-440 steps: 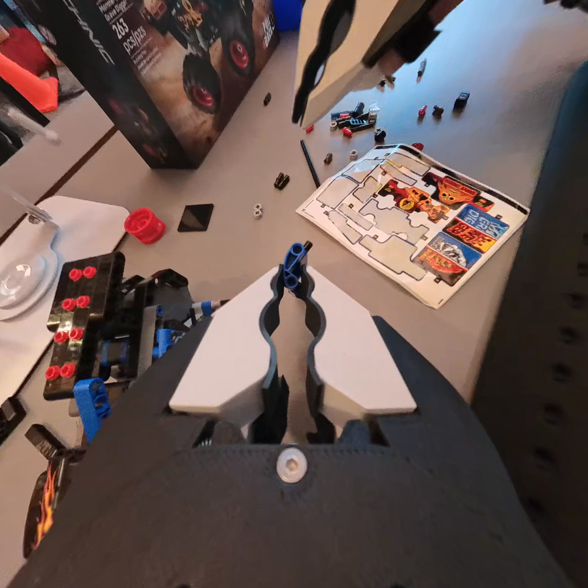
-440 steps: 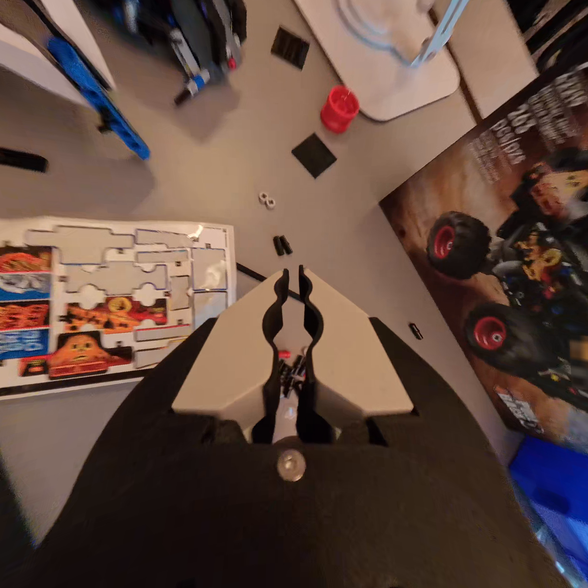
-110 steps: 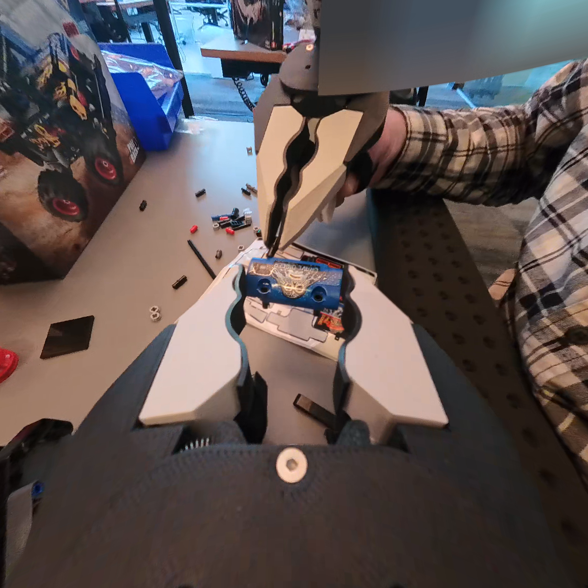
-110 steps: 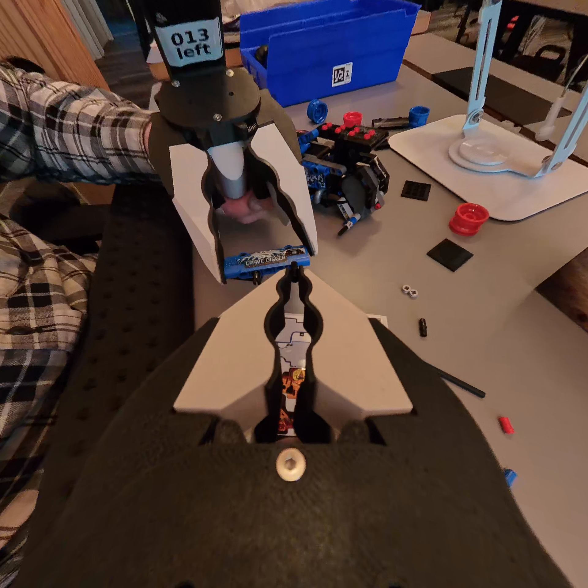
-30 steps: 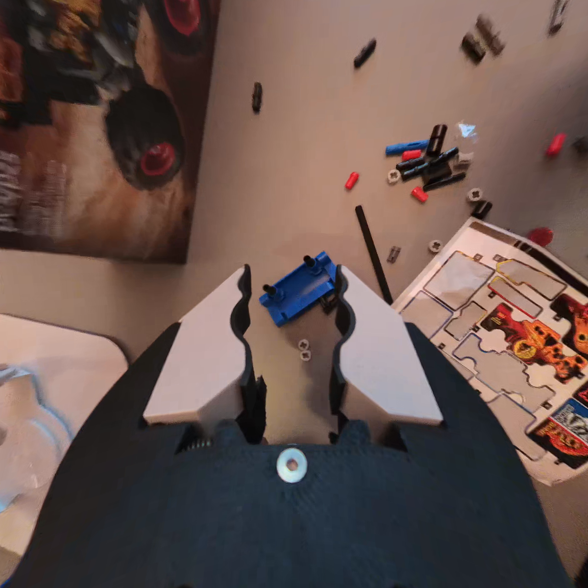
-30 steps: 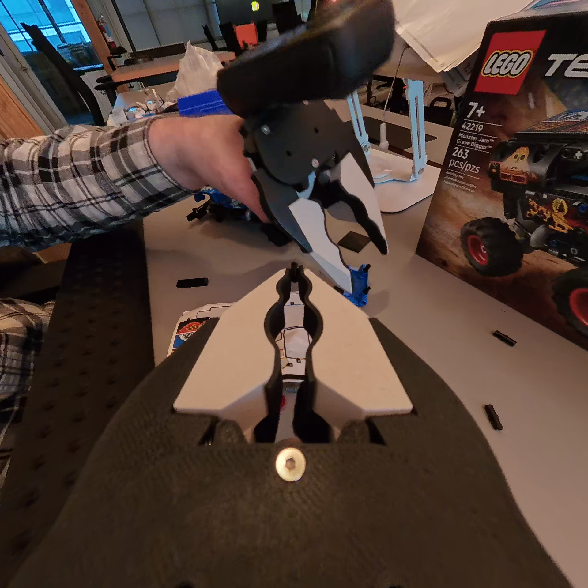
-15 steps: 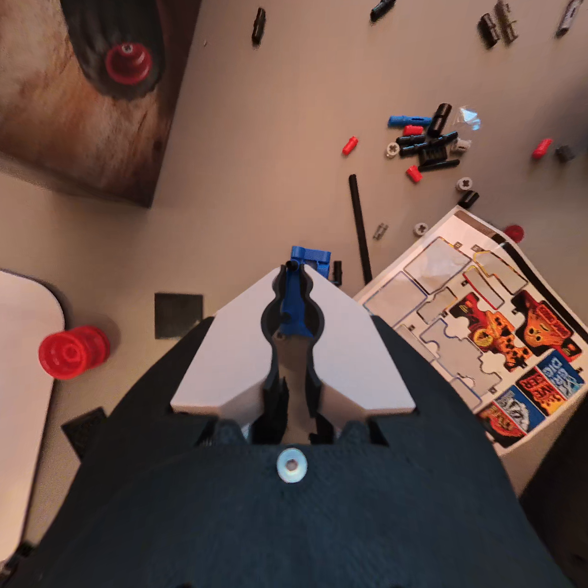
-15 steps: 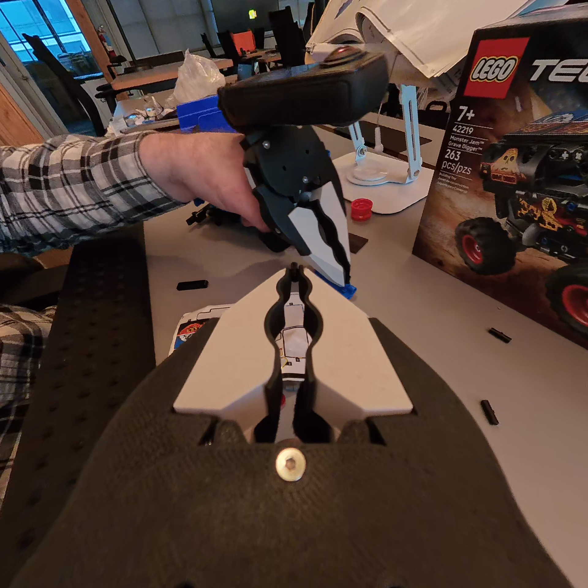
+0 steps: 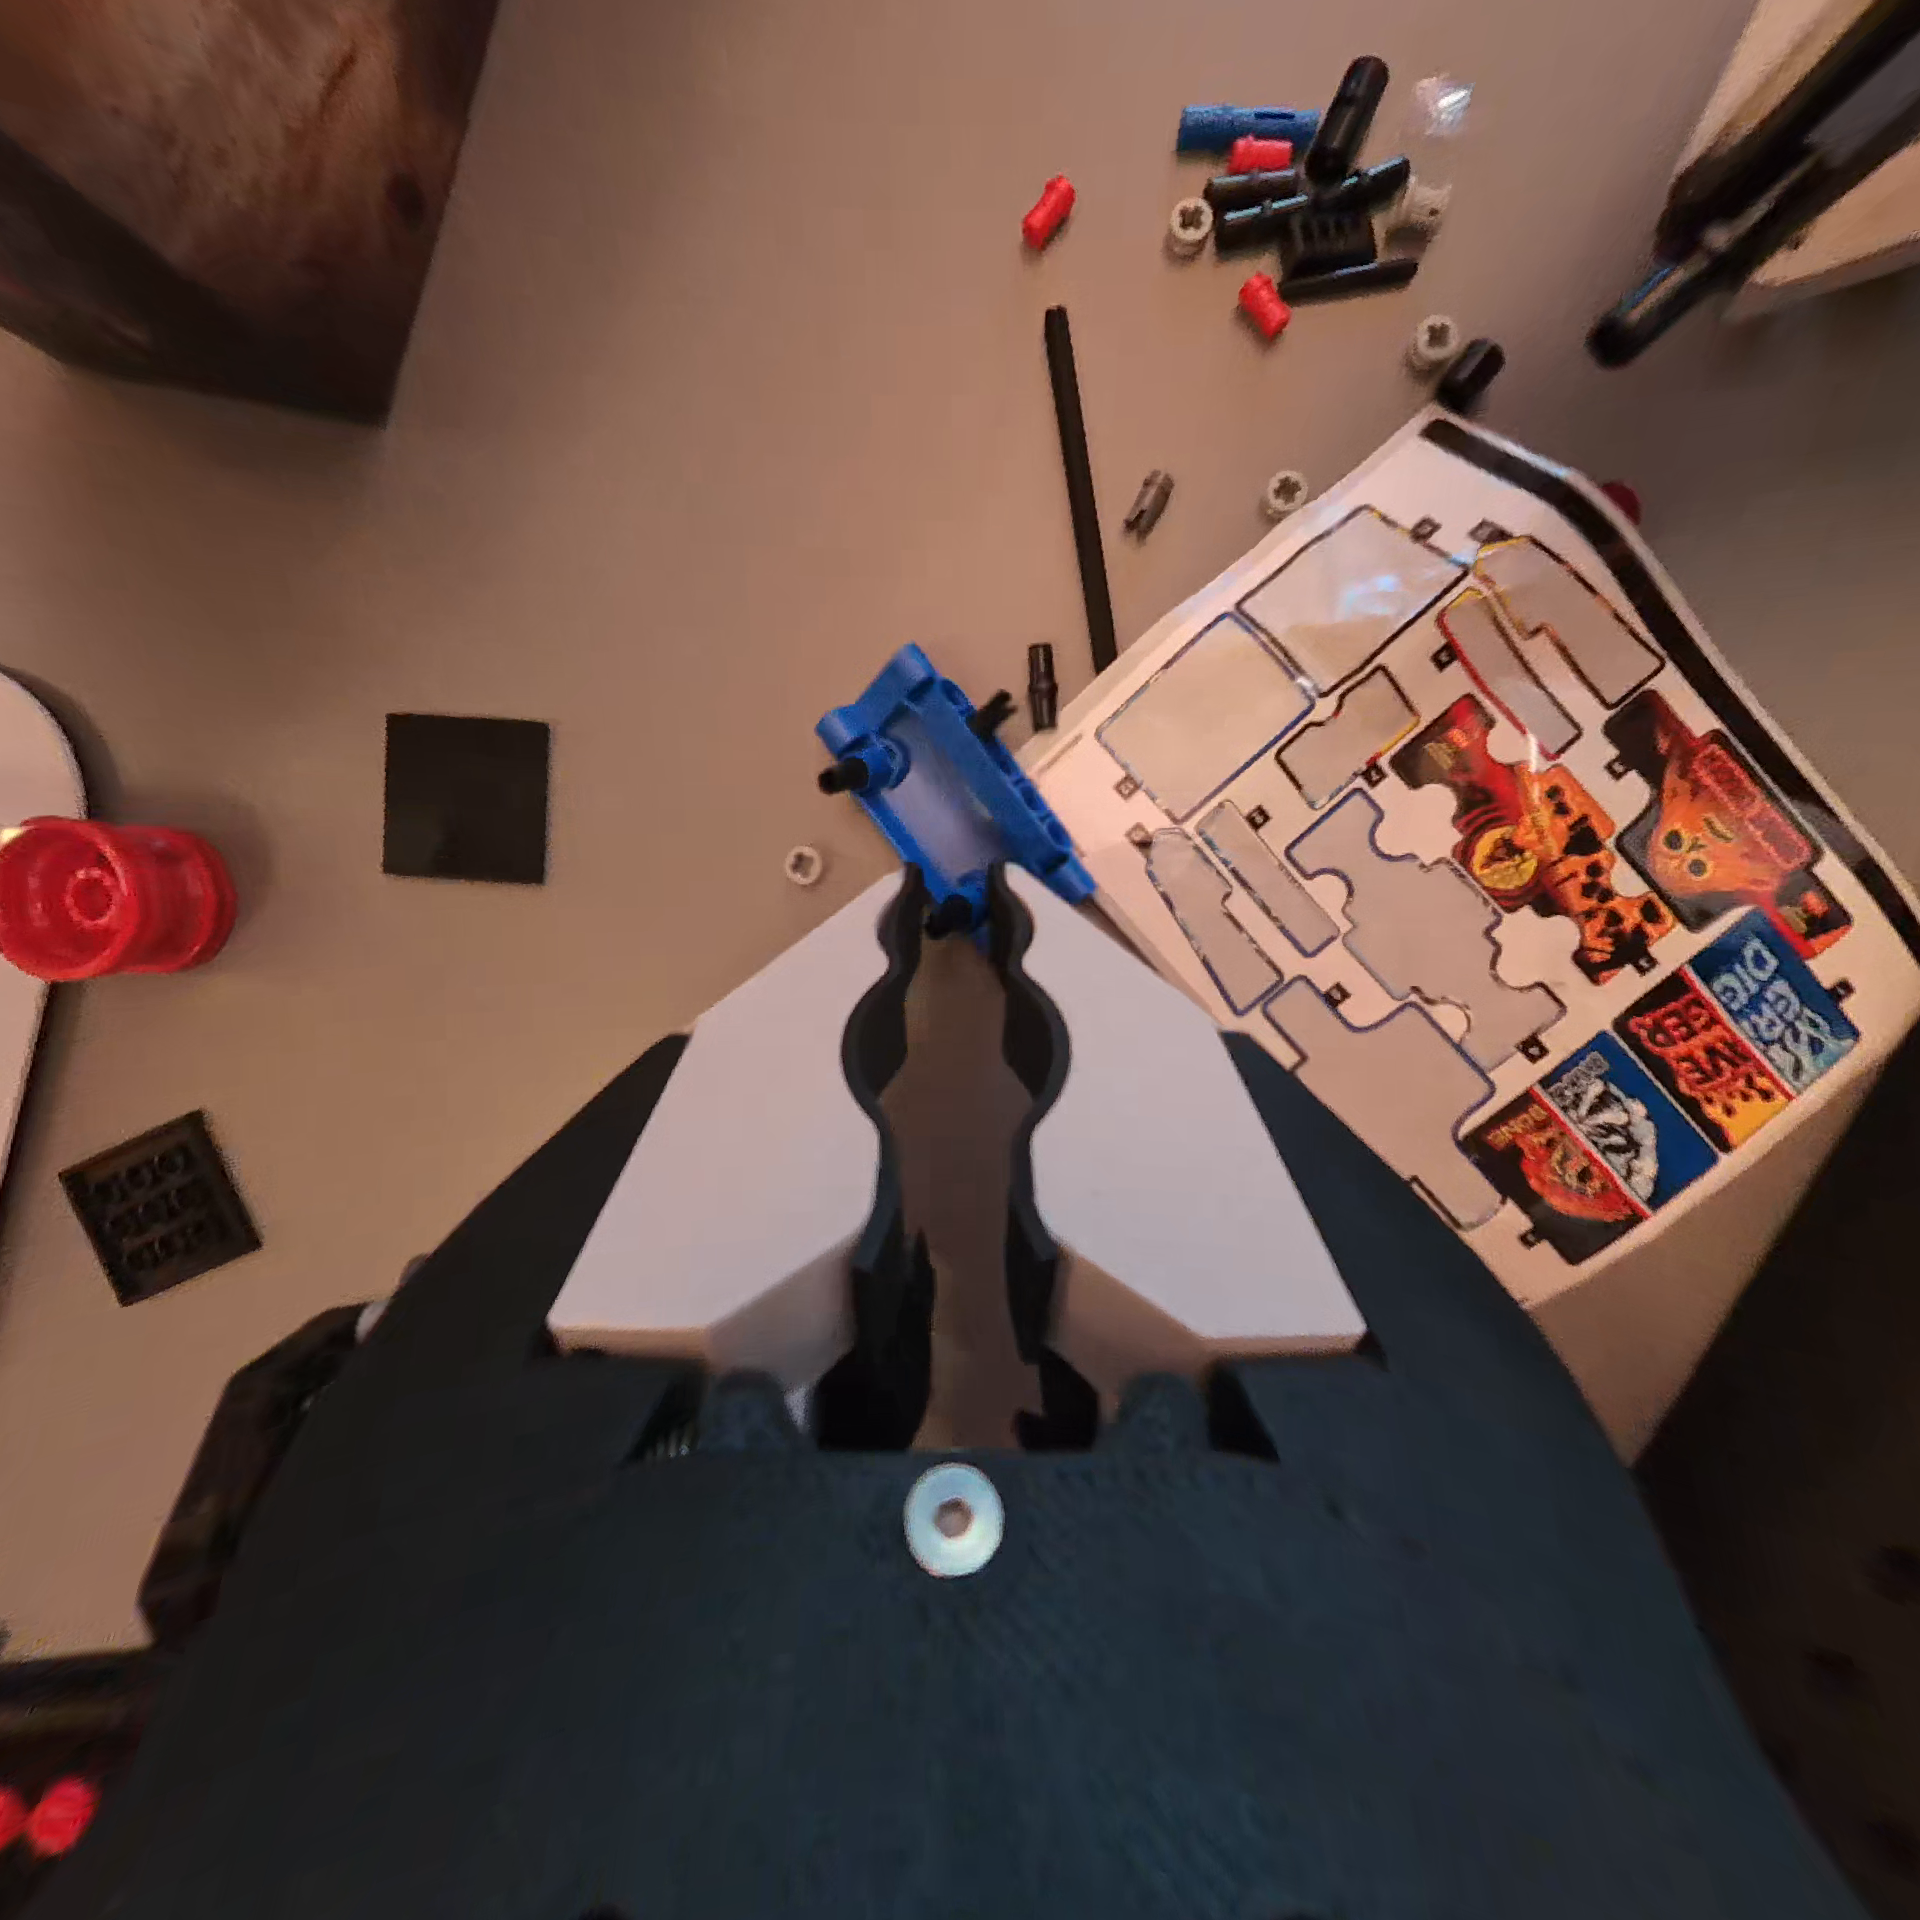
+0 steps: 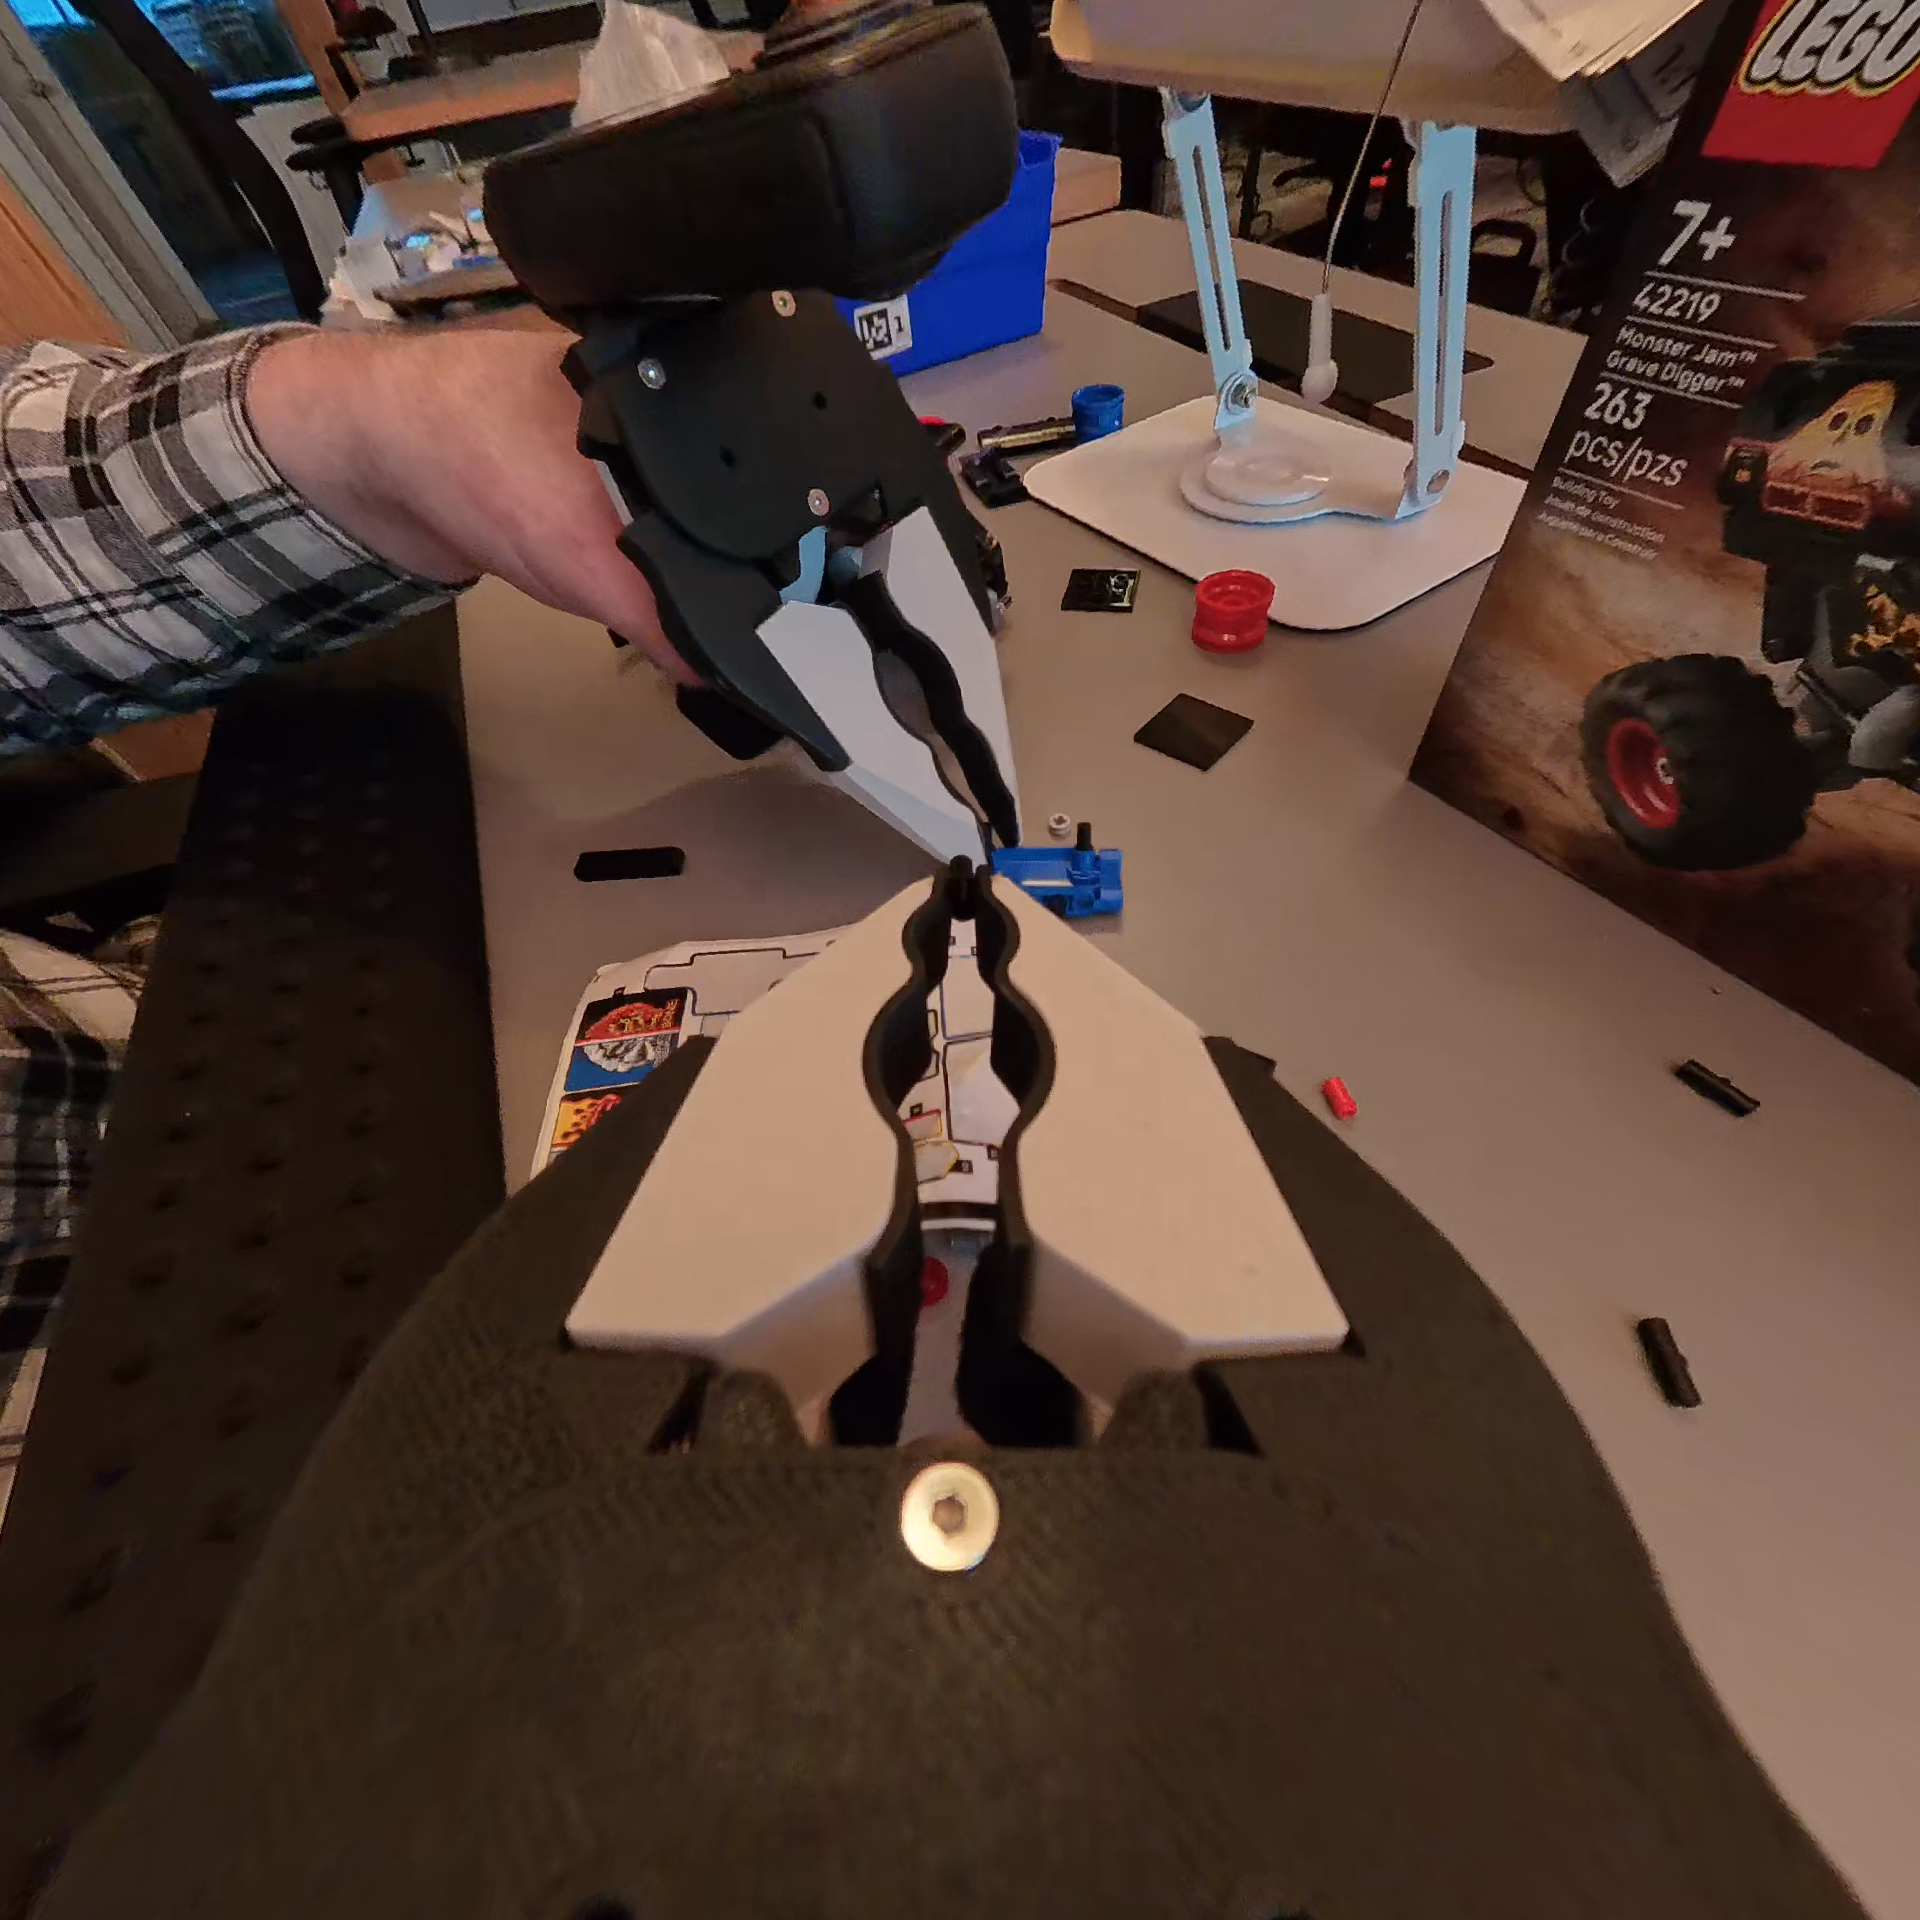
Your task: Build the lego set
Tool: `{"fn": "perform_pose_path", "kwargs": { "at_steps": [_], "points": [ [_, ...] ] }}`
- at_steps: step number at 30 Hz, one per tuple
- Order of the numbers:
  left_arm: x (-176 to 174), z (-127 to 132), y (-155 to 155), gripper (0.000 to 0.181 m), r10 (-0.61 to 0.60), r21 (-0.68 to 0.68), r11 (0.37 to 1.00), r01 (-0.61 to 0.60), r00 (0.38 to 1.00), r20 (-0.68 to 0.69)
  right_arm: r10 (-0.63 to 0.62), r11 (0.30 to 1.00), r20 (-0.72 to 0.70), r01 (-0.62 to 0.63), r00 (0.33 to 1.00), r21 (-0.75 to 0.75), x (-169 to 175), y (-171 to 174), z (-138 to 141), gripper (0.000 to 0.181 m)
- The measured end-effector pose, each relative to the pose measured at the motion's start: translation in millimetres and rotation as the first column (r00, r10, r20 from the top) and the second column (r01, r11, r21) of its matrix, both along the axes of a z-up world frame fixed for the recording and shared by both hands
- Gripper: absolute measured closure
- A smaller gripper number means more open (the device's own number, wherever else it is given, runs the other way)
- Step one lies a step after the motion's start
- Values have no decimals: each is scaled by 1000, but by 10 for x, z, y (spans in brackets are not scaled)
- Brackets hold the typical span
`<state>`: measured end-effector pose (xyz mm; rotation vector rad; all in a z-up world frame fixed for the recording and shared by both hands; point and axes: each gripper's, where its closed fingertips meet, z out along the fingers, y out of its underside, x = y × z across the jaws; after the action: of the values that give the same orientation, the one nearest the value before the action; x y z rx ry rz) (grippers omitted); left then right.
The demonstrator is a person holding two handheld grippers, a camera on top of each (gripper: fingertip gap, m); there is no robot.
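Observation:
A blue Lego panel [image 9: 940, 790] with black pins in it lies on the grey table beside the sticker sheet [image 9: 1455, 831]. My left gripper [image 9: 951, 902] is closed on the panel's near end, with a black pin between the tips. In the right wrist view, the left gripper [image 10: 987, 831] points down at the panel [image 10: 1060, 878], which rests on the table. My right gripper [image 10: 961, 883] is shut and hovers just in front of the panel. I cannot tell whether it holds anything. It shows blurred at the top right of the left wrist view [image 9: 1605, 343].
A red wheel hub [image 9: 104, 899], black square tiles [image 9: 465, 798], a long black axle [image 9: 1075, 488] and several small loose parts [image 9: 1299, 197] lie around. The Lego box [image 10: 1714, 520] stands at the right. A white stand base [image 10: 1278, 520] and a blue bin [image 10: 966, 291] stand behind. About 12 cm separates my left fingertips from my right. My left gripper's tips are some 7 cm from the long black axle [image 9: 1075, 488].
My left gripper closed on the blue panel a second ago. It now holds the panel's near end, with the panel turned flat on the table. My right gripper has moved closer to it.

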<state>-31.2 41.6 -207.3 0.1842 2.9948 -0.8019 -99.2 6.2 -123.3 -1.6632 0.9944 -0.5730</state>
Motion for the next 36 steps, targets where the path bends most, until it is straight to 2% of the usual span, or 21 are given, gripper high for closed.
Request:
{"fn": "perform_pose_path", "kwargs": {
  "at_steps": [8,15,22,25,26,28,33,36],
  "points": [
    [-2,4,-19,172,49,-146,988,-50,999,-10,40,990,-69,-49,997,-132,62,188,-272,179],
    [-3,4,-19,173,70,-218,971,-101,987,-144,61,939,-120,-98,991,-330,310,306,-515,179],
    [-27,4,-14,172,68,-257,958,-124,974,-214,65,919,-144,-115,988,-377,451,333,-681,179],
    [-22,4,-15,173,64,-263,958,-117,977,-203,64,918,-138,-112,988,-381,453,338,-693,179],
    [20,-10,-13,181,72,-268,956,-116,983,-170,66,917,-135,-113,989,-382,452,340,-691,178],
    [16,-13,-14,181,77,-267,955,-126,979,-187,62,914,-117,-104,991,-392,463,349,-671,179],
    [10,-11,-14,181,80,-278,953,-121,985,-154,47,858,-98,-90,994,-505,451,351,-682,179],
    [8,0,-23,181,76,-292,951,-98,993,-89,40,812,-97,-89,994,-577,437,350,-693,179]
  ]
}}
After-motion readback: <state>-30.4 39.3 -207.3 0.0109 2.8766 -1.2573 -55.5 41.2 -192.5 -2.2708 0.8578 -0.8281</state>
